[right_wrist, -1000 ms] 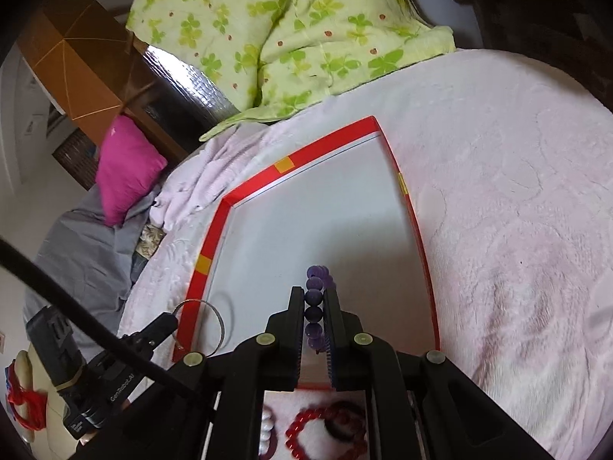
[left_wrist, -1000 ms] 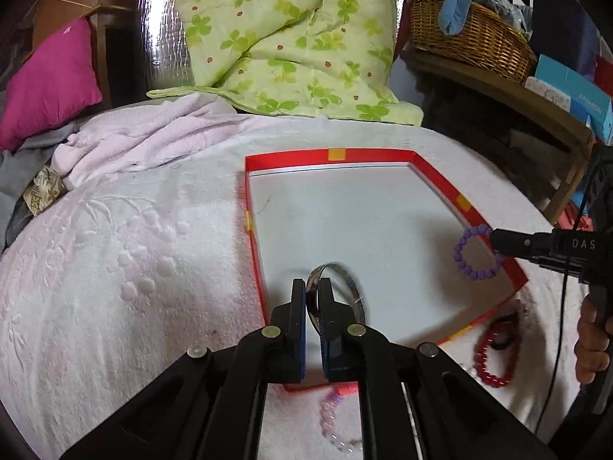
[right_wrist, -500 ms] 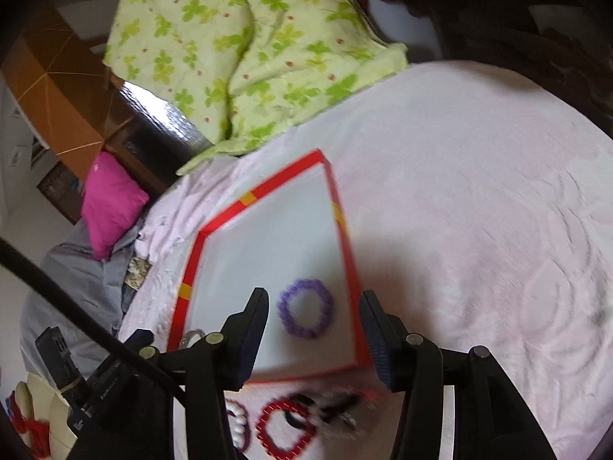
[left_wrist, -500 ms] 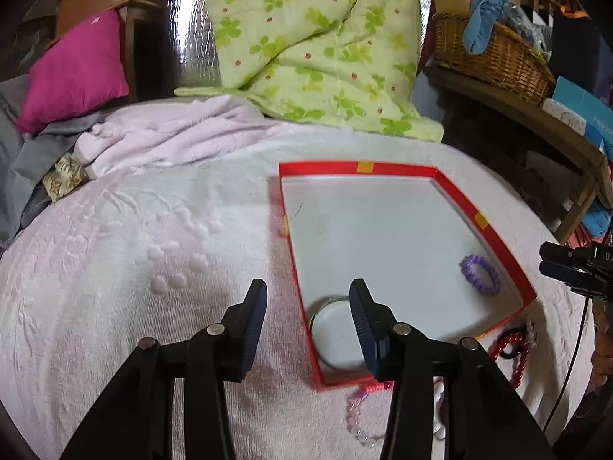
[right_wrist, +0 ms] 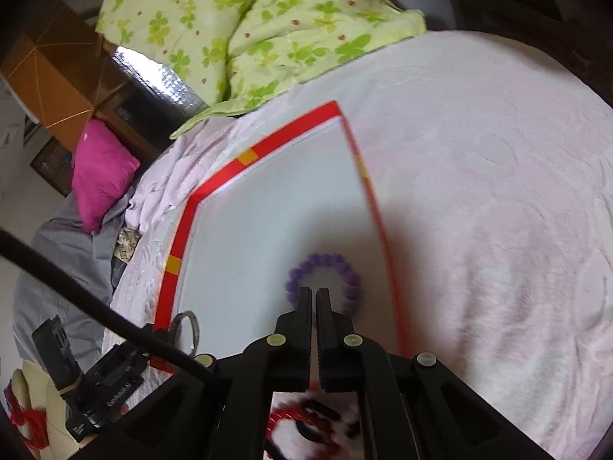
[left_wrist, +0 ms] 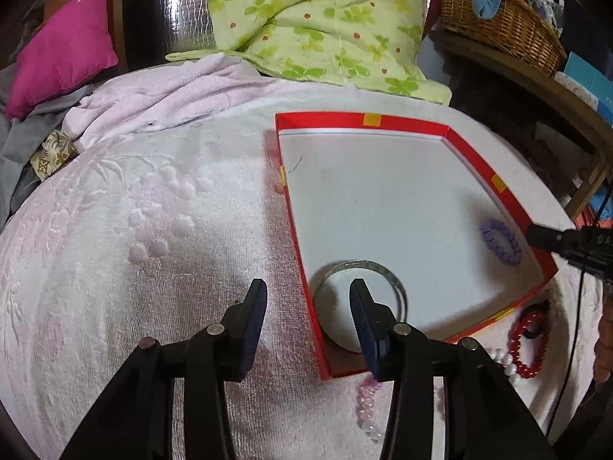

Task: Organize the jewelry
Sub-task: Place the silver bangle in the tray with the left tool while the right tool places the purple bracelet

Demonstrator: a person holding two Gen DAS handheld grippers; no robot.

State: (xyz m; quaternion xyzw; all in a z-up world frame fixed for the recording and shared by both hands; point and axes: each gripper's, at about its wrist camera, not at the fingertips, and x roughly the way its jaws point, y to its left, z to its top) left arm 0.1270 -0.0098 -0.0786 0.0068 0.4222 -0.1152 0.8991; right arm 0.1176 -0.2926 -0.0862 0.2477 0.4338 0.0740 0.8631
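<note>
A red-rimmed white tray [left_wrist: 364, 119] lies on the pink bedspread. A silver bangle [left_wrist: 396, 283] lies in its near left corner, and a purple bead bracelet [left_wrist: 502, 240] lies by its right rim. My left gripper [left_wrist: 308, 304] is open and empty, just above the tray's near rim by the bangle. My right gripper [right_wrist: 316, 297] is shut and empty, just short of the purple bracelet [right_wrist: 345, 266]. A red bead bracelet [left_wrist: 526, 339], a white pearl string [left_wrist: 504, 360] and a pink bead bracelet [left_wrist: 366, 406] lie on the bedspread in front of the tray.
A green floral quilt [left_wrist: 314, 23] and a crumpled pink blanket [left_wrist: 172, 92] lie behind the tray. A magenta cushion [left_wrist: 57, 61] is at the far left. A wicker basket [left_wrist: 502, 27] stands on a wooden shelf at the right.
Both grippers let go: the bangle and the purple bracelet now lie in the tray. The left gripper pulled back and stays open. The right gripper opened, then shut again with nothing in it.
</note>
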